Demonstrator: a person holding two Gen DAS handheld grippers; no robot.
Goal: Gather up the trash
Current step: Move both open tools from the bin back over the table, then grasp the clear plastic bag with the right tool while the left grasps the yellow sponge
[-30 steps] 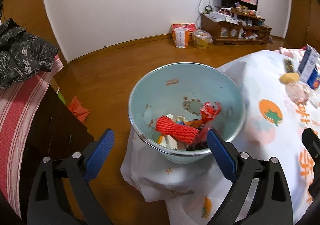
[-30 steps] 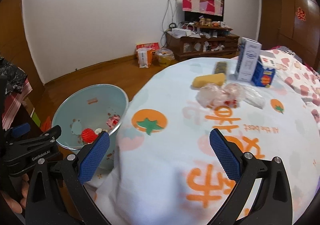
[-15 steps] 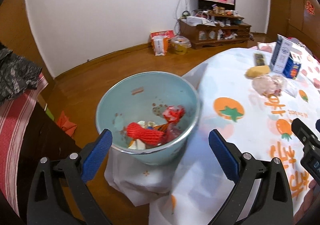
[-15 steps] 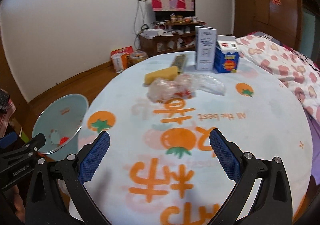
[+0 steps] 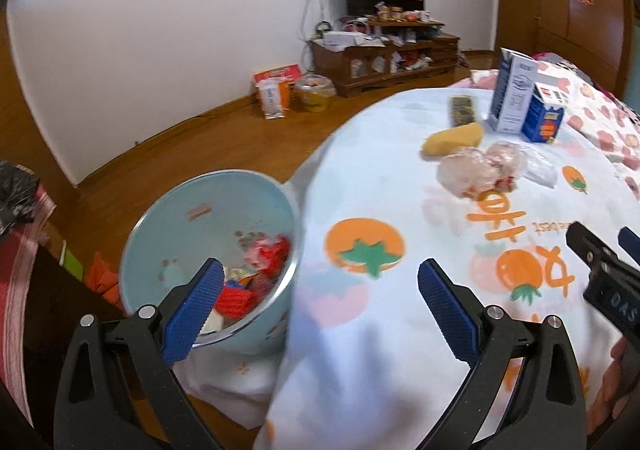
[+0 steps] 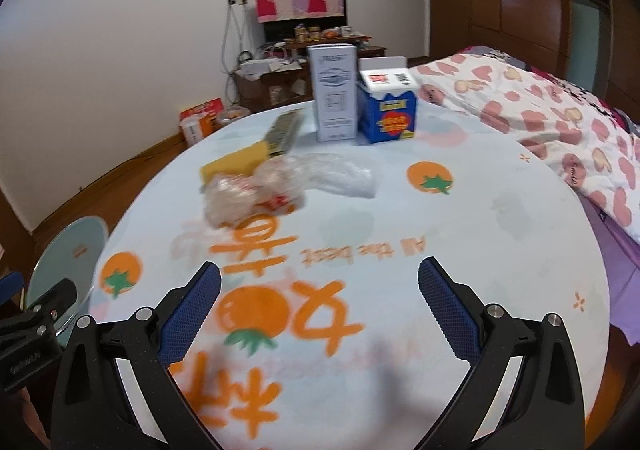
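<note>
Both tools tableward; two cartons

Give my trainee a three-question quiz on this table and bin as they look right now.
1. True or false: the right gripper holds the crumpled plastic bag.
2. Where does the light blue bin stand: A on the table, B on the floor beside it?
3. Which carton is taller, the white carton or the blue carton?

Key: 1 false, both grippers are open and empty; 2 B; 3 white.

Black tool, blue ribbed pads
</note>
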